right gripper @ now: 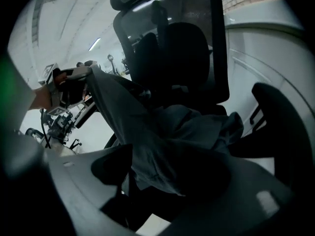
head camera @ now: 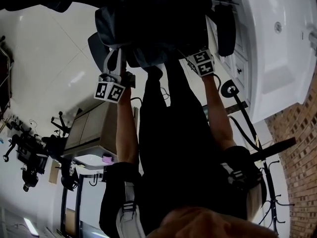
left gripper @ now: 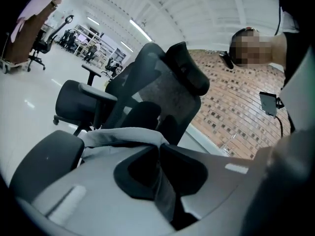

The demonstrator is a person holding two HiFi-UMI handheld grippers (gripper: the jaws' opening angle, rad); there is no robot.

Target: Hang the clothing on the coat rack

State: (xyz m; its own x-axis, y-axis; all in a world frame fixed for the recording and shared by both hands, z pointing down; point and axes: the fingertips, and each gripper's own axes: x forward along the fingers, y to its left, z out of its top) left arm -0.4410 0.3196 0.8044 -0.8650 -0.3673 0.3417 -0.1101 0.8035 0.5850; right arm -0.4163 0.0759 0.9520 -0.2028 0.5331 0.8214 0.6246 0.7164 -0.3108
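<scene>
One dark, soft garment (right gripper: 187, 132) lies heaped on the seat of an office chair (right gripper: 192, 58), at the top centre of the head view, with one edge drawn up. It looks light and limp, likely to sag and slide, so the collar or a thick fold seems the best hold. The left gripper (left gripper: 161, 176) is pinched shut on a thin fold. The right gripper (right gripper: 170, 173) stands wide open, with cloth loose between its jaws. The chair's armrests could snag the cloth. The coat rack (head camera: 271, 192) stands at the lower right, well apart, beside a brick wall (head camera: 302, 172).
</scene>
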